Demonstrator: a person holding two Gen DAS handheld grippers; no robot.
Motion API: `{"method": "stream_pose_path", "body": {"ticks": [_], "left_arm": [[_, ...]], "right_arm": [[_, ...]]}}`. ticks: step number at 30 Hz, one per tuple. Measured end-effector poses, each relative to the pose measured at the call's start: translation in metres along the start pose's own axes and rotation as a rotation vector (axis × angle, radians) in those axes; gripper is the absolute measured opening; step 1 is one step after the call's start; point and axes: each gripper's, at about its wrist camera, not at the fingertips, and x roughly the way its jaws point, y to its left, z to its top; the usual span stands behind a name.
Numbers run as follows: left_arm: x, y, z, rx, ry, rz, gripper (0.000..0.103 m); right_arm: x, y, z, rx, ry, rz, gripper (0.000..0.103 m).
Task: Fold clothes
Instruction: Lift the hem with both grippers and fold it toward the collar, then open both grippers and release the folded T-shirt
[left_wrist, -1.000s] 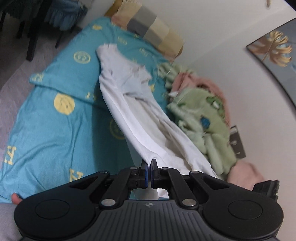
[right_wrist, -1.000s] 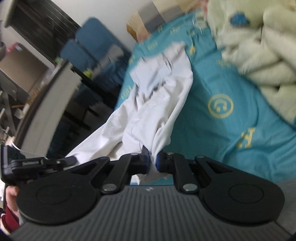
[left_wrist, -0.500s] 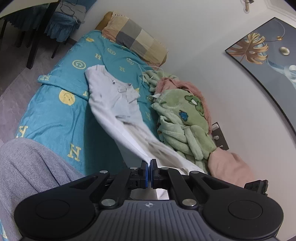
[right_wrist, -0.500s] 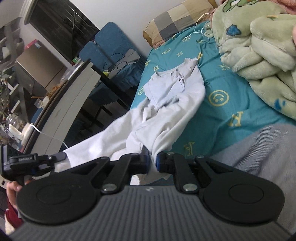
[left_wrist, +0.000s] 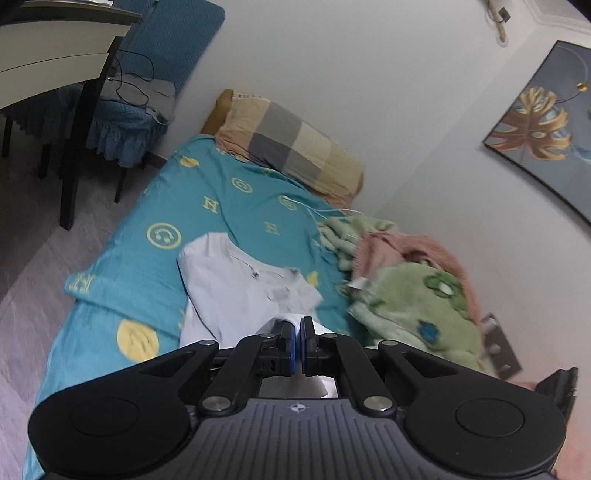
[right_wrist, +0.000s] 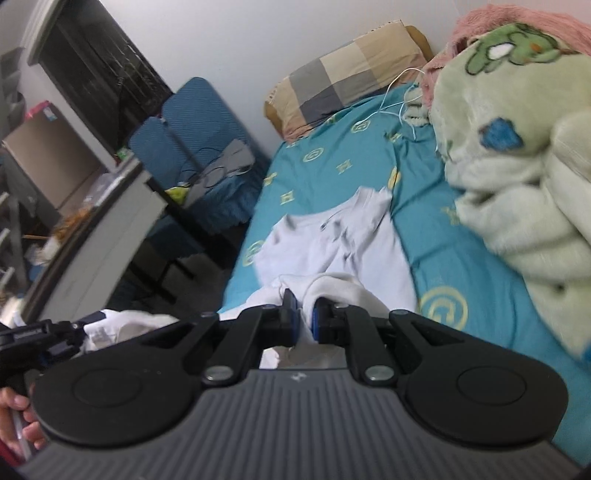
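Note:
A white shirt (left_wrist: 236, 291) lies on the teal bedsheet (left_wrist: 207, 206), collar end toward the pillow. My left gripper (left_wrist: 297, 332) is shut on the shirt's near hem, which bunches at the pads. In the right wrist view the same shirt (right_wrist: 332, 240) spreads ahead, and my right gripper (right_wrist: 303, 314) is shut on a thick fold of its near edge. The left gripper (right_wrist: 55, 336) shows at the lower left of that view, holding white cloth off the bed's side.
A checked pillow (left_wrist: 295, 147) lies at the head of the bed. A green and pink fleece blanket (left_wrist: 417, 306) is heaped along the wall side. A white cable (right_wrist: 399, 96) lies near the pillow. A blue chair (right_wrist: 199, 147) and a desk (right_wrist: 92, 236) stand left of the bed.
Both grippers have pulled back toward the foot of the bed with the hem. The shirt has gone from stretched and lifted to lying flatter on the sheet.

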Motion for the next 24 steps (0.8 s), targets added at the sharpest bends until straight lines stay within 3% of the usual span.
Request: {"method": "stream_pose_path", "body": {"ticks": [5, 12, 17, 20, 23, 24], "left_arm": [[0.093, 0.021, 0.002, 0.053, -0.001, 0.081, 0.003], [0.198, 0.054, -0.025, 0.158, 0.081, 0.169, 0.003], [0.237, 0.074, -0.044, 0.154, 0.168, 0.212, 0.004], [0.246, 0.071, -0.049, 0.184, 0.18, 0.226, 0.006], [0.24, 0.065, -0.051, 0.201, 0.164, 0.229, 0.016], [0.235, 0.062, -0.051, 0.202, 0.159, 0.231, 0.024]], "right_arm": [[0.08, -0.02, 0.02, -0.021, 0.027, -0.059, 0.011], [0.177, -0.062, 0.009, -0.083, 0.102, -0.14, 0.012], [0.215, -0.081, -0.004, -0.086, 0.157, -0.172, 0.012], [0.222, -0.083, -0.005, -0.093, 0.17, -0.171, 0.012], [0.219, -0.085, -0.003, -0.084, 0.169, -0.162, 0.013], [0.217, -0.085, -0.002, -0.079, 0.169, -0.16, 0.013]]}}
